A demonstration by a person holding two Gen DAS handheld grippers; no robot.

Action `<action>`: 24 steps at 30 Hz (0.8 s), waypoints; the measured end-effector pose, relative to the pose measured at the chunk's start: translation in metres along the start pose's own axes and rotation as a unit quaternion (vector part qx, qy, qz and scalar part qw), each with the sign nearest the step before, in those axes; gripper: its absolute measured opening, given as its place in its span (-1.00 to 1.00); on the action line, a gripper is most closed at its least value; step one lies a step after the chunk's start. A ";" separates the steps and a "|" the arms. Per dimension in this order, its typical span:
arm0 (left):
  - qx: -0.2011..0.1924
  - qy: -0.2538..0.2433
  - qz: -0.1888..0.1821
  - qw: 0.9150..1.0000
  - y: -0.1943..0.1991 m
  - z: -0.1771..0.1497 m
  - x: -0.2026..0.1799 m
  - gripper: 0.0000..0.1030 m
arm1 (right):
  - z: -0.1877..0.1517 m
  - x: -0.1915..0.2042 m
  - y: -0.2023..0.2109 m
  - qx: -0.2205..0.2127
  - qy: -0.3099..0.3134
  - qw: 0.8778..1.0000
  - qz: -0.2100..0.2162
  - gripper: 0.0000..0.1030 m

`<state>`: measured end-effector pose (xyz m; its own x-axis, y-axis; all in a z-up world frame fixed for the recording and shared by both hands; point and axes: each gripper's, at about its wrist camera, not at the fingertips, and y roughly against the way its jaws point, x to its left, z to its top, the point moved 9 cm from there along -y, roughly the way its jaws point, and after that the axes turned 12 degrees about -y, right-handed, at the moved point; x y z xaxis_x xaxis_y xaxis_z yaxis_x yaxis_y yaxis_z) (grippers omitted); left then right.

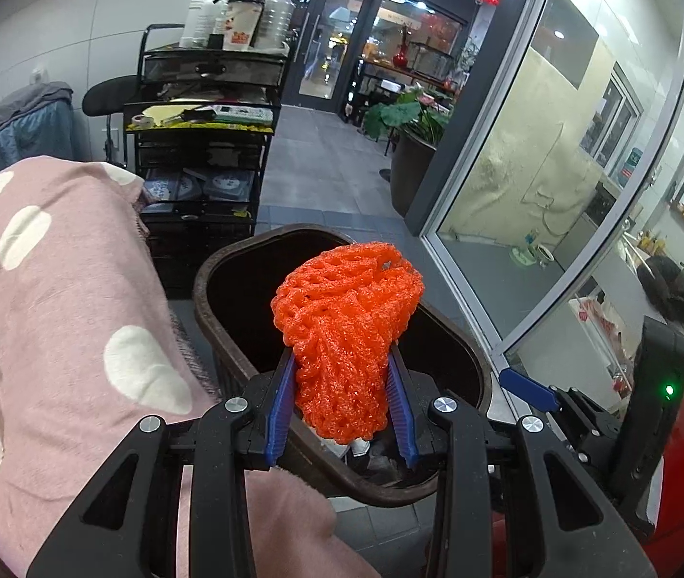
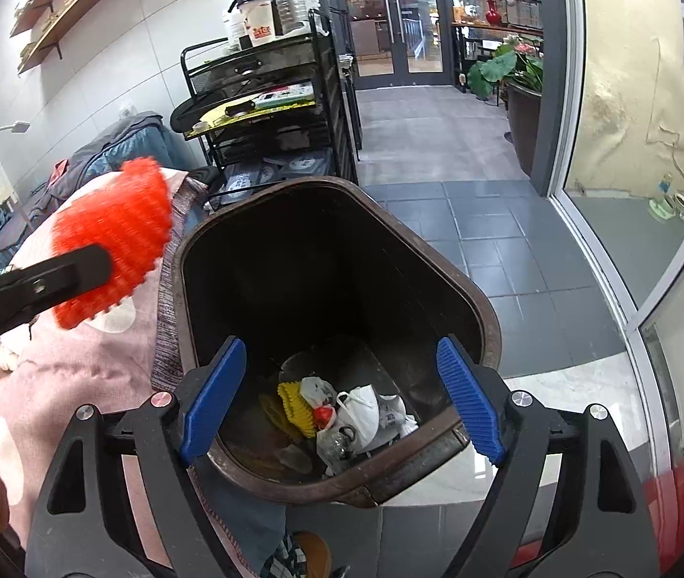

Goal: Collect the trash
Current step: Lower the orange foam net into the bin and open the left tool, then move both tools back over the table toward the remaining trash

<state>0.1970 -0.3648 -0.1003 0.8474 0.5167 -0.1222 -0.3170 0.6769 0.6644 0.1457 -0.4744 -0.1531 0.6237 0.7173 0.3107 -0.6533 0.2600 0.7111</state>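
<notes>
Blue-padded jaws of the left gripper (image 1: 342, 404) pinch an orange foam net (image 1: 346, 332), held above the near rim of the brown trash bin (image 1: 226, 269). In the right wrist view, the net sits left of the bin's mouth, over a pink dotted blanket (image 2: 77, 385). The right gripper (image 2: 342, 395) has its jaws spread wide and empty above the bin, where earlier rubbish (image 2: 342, 419) lies at the bottom. Released too soon, the light net could catch the rim and fall onto the blanket.
</notes>
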 end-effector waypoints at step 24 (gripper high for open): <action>0.011 -0.010 -0.003 1.000 -0.020 0.008 -0.009 0.88 | -0.011 -0.018 -0.004 0.011 -0.017 1.000 -0.013 0.69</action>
<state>0.1994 -0.3873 -0.1065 0.8577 0.5018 -0.1117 -0.3024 0.6682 0.6797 0.1322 -0.4816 -0.1681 0.6547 0.6884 0.3123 -0.6267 0.2634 0.7334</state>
